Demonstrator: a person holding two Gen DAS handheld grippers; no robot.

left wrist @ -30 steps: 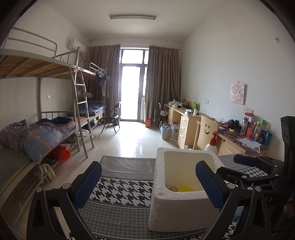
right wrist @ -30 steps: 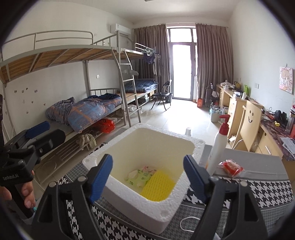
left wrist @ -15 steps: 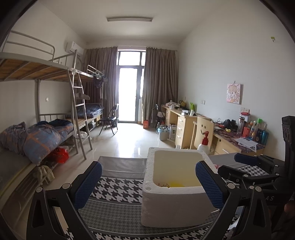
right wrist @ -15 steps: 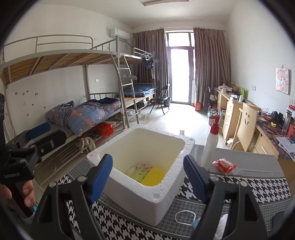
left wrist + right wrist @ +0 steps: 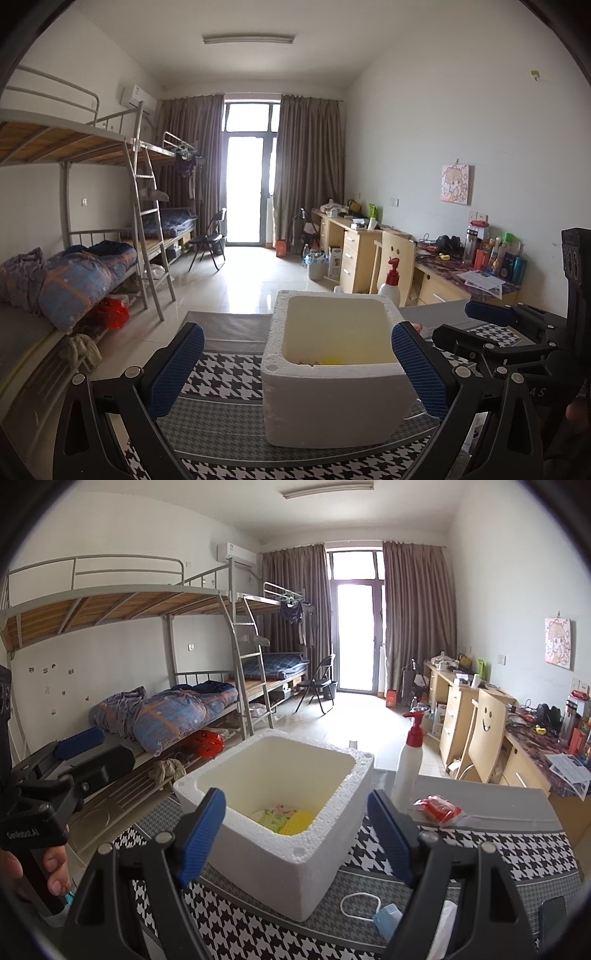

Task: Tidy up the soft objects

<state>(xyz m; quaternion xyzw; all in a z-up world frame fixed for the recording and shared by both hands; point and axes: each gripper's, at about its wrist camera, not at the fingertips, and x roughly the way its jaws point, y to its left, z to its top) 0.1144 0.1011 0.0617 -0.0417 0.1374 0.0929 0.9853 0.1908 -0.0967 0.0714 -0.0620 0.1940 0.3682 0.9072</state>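
Soft cloths [image 5: 282, 818], floral and yellow, lie at the bottom of the white foam box [image 5: 295, 853] on the houndstooth-covered desk [image 5: 480, 853]. Right claw [image 5: 295, 834] and left claw [image 5: 295, 369] both gape wide, holding nothing, just before the box. A pump bottle [image 5: 408, 768] stands beyond.

Houndstooth-clothed table [image 5: 517, 853] carries foam box [image 5: 280, 860], pump bottle [image 5: 406, 768], red packet [image 5: 437, 809].

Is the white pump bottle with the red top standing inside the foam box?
No, the pump bottle stands on the table outside the foam box, off its right wall.
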